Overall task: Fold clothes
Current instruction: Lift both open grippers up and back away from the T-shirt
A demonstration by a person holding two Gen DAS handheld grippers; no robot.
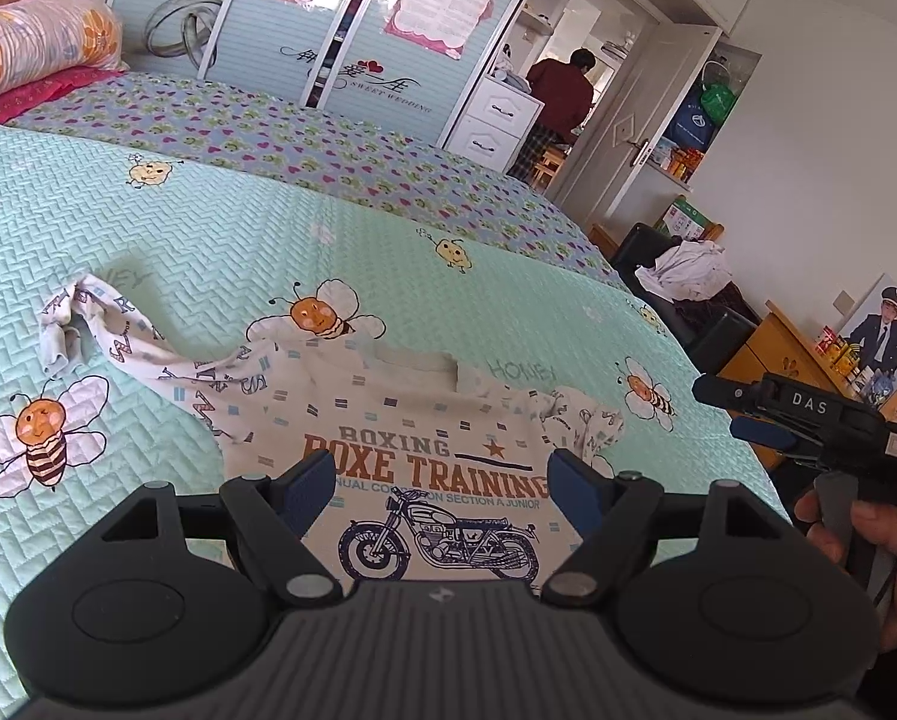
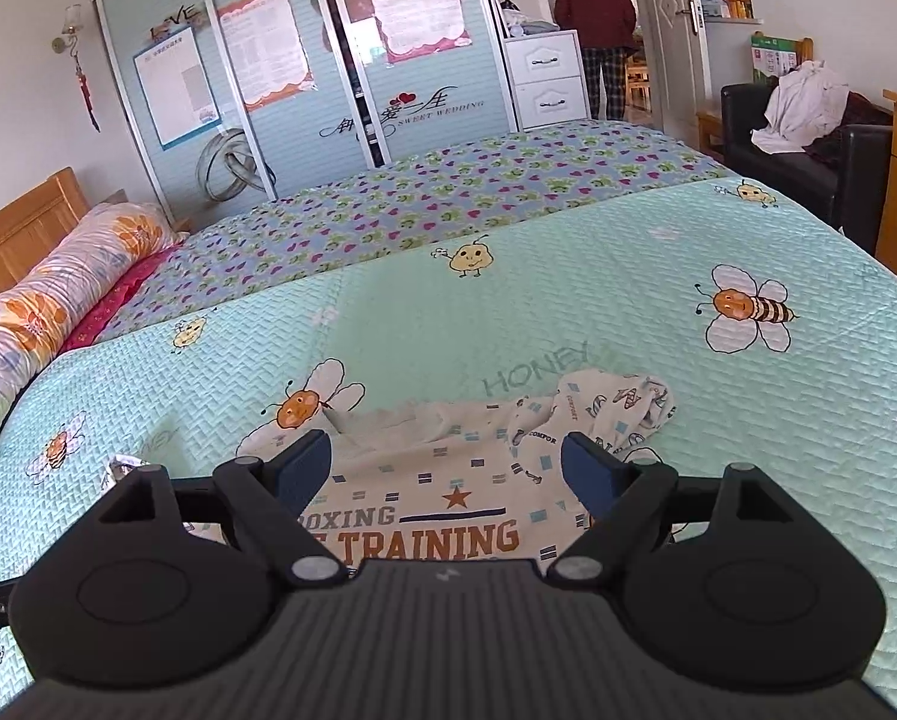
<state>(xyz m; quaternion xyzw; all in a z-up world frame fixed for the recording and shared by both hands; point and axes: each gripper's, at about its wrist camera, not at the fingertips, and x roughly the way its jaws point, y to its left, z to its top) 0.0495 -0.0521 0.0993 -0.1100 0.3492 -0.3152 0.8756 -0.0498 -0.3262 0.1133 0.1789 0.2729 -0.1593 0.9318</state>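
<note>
My two claws above a white printed cotton shirt (image 1: pixel 388 450) on a mint quilted bedspread (image 1: pixel 238 228).
My left claw (image 1: pixel 442 483) and right claw (image 2: pixel 446 468) both gape wide, gripping nothing.

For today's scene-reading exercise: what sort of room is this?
Most likely a home bedroom: a bed under a bee-print quilt, a flowered pillow by the wooden headboard, and a sliding-door wardrobe.
</note>
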